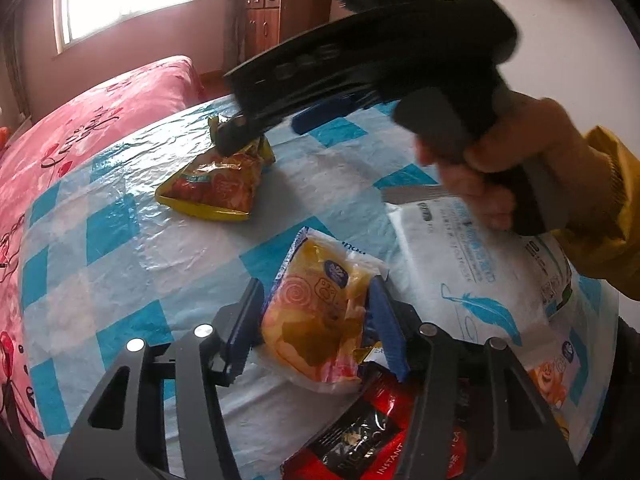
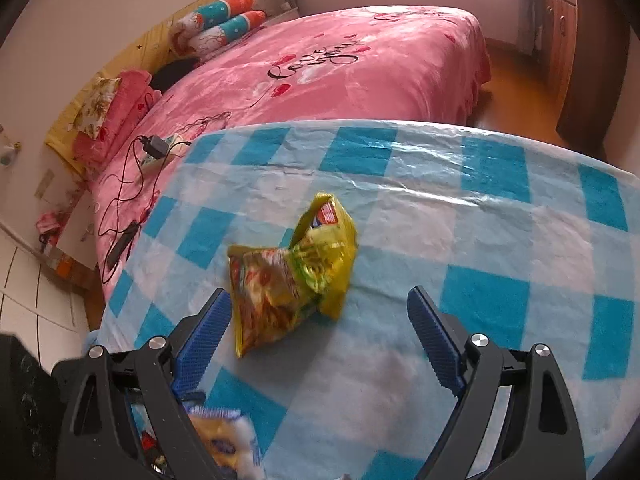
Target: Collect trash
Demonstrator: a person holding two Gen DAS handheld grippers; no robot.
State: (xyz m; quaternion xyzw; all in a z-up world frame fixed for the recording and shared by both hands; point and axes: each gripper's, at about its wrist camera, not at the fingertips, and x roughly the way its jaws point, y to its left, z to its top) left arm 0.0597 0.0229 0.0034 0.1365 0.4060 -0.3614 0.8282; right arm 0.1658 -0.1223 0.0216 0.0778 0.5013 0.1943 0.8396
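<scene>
An orange and yellow snack wrapper (image 1: 316, 320) with white edges sits crumpled between the blue pads of my left gripper (image 1: 316, 282), which is shut on it just above the table. The same wrapper (image 2: 228, 436) shows blurred at the bottom of the right wrist view. Farther back on the table lies a yellow snack bag (image 1: 212, 188), folded and torn open. My right gripper (image 2: 318, 294) hangs open just over the yellow bag (image 2: 292, 280), its left pad close to the bag's edge. In the left wrist view a hand in a yellow sleeve holds the right gripper (image 1: 264, 132) above that bag.
The table (image 2: 480, 240) wears a blue and white checked plastic cloth. A red instant-drink packet (image 1: 360, 440) lies under my left gripper and a white tissue pack (image 1: 480, 280) to its right. A pink bed (image 2: 340, 72) with a charger and cables (image 2: 156, 148) stands behind the table.
</scene>
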